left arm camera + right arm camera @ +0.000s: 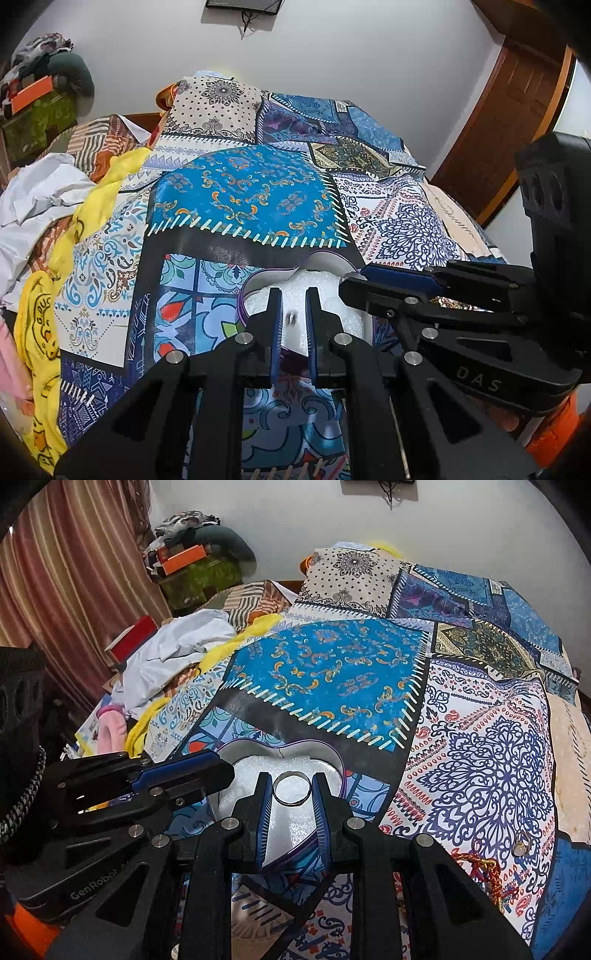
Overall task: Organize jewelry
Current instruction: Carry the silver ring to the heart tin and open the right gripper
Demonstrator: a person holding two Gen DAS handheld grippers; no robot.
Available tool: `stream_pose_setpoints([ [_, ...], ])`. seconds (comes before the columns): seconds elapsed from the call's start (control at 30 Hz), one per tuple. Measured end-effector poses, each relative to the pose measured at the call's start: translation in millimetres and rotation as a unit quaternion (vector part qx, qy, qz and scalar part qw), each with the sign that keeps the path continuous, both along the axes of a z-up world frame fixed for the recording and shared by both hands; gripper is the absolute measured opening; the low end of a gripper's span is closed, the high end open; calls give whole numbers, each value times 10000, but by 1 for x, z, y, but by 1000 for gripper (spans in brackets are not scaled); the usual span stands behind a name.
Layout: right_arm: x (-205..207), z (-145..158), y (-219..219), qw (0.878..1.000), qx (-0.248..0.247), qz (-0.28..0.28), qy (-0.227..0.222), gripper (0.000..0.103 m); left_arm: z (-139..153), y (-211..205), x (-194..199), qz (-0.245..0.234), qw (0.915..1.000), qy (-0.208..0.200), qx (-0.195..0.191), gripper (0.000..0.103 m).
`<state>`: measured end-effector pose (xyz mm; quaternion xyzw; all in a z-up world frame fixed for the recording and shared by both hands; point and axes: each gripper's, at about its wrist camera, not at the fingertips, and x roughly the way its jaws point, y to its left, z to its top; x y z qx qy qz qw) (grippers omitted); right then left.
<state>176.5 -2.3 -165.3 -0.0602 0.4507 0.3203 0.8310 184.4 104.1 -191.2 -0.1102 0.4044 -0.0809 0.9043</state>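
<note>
**Both tongs over the heart tin**

The right gripper is clasping a plain silver ring above the heart-shaped tin's white foam. The left gripper is pinching a tiny earring there too. Another ring is lying right of the tin on the patchwork bedspread.

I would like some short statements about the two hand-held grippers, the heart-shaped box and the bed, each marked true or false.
1. The right hand-held gripper holds a silver metal ring between its fingers. True.
2. The heart-shaped tin box is lined with red velvet. False: it holds white foam.
3. The left hand-held gripper holds a gold chain. False: it holds a small dark piece of jewellery.
4. Both grippers are over the box. True.
5. The blue patchwork bedspread is plain white. False: it has many coloured patterns.
</note>
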Motion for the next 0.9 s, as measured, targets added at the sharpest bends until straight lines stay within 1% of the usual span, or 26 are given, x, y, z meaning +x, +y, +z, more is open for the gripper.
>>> stream_pose_setpoints([
  [0.17, 0, 3, -2, 9999, 10, -72, -82, 20, 8, -4, -5, 23, 9997, -78, 218, 10],
  [0.3, -2, 6, -3, 9999, -30, -72, -121, 21, 15, -3, -10, 89, 9995, -129, 286, 11],
  [0.33, -2, 7, -4, 9999, -21, -85, -124, 23, 17, -2, -11, 115, 9994, -145, 297, 12],
  [0.4, -4, 10, -7, 9998, 49, -148, -145, 37, 21, -1, -15, 157, 9992, -181, 309, 15],
  [0.47, -6, 15, -12, 9994, 134, -230, -206, 42, 26, -1, -17, 195, 9990, -219, 340, 15],
  [0.5, -6, 17, -13, 9993, 148, -247, -227, 42, 28, -1, -18, 210, 9989, -234, 360, 16],
  [0.53, -7, 19, -15, 9992, 159, -263, -248, 42, 30, -2, -20, 232, 9986, -256, 388, 17],
  [0.6, -8, 25, -18, 9989, 167, -311, -313, 42, 35, -2, -23, 275, 9982, -306, 425, 28],
  [0.67, -11, 31, -22, 9984, 194, -346, -390, 42, 40, -3, -27, 303, 9978, -385, 444, 33],
  [0.83, -21, 49, -33, 9965, 220, -436, -673, 42, 56, -9, -36, 345, 9965, -555, 514, 36],
  [0.9, -26, 56, -37, 9954, 216, -468, -808, 42, 63, -12, -40, 352, 9959, -636, 539, 42],
])
